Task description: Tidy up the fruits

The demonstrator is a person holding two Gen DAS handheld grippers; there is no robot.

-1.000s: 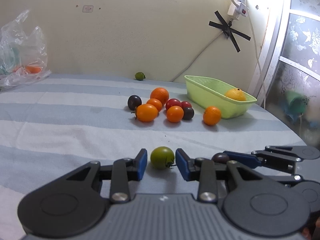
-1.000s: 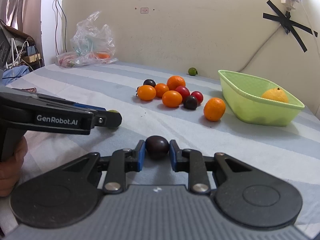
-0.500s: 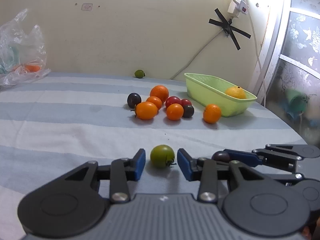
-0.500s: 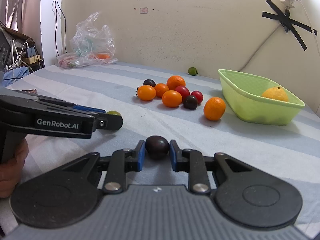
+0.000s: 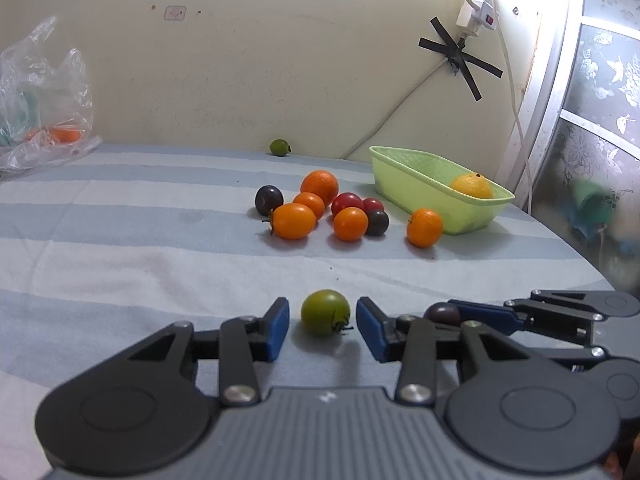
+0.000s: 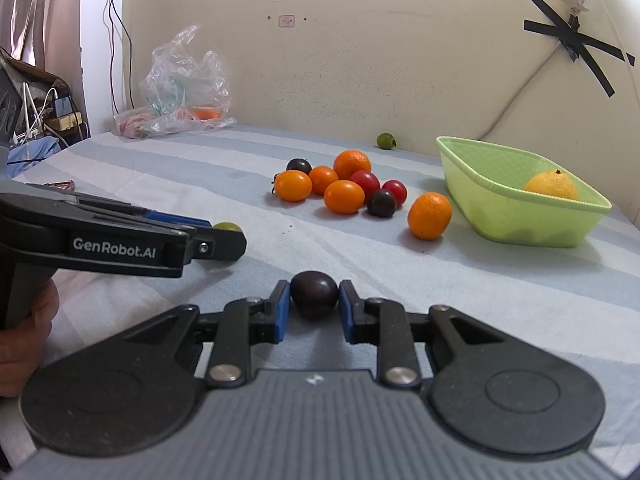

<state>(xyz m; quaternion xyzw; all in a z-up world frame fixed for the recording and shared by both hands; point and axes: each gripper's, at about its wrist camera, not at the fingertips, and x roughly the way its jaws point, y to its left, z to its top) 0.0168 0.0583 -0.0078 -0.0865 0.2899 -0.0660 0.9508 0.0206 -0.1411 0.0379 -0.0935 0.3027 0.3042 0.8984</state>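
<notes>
A green tomato [image 5: 325, 312] lies on the striped cloth between the blue pads of my left gripper [image 5: 322, 323], whose jaws are opening, with a gap on each side of the fruit. My right gripper [image 6: 313, 304] is shut on a dark purple tomato [image 6: 314, 294] resting on the cloth. In the left wrist view the right gripper [image 5: 444, 314] sits close by on the right. Farther back lie several orange, red and dark fruits [image 5: 320, 212]. A light green basket [image 5: 420, 176] to their right holds one orange [image 5: 471, 186].
A small lime [image 5: 279, 147] sits alone by the wall. A clear plastic bag [image 6: 184, 88] with produce lies at the back left. A lone orange fruit [image 6: 429, 215] rests just in front of the basket [image 6: 500, 200]. A hand holds the left gripper [image 6: 224, 240].
The left gripper's pads have spread apart from the green tomato, which stays on the cloth. The right gripper keeps its hold on the dark tomato.
</notes>
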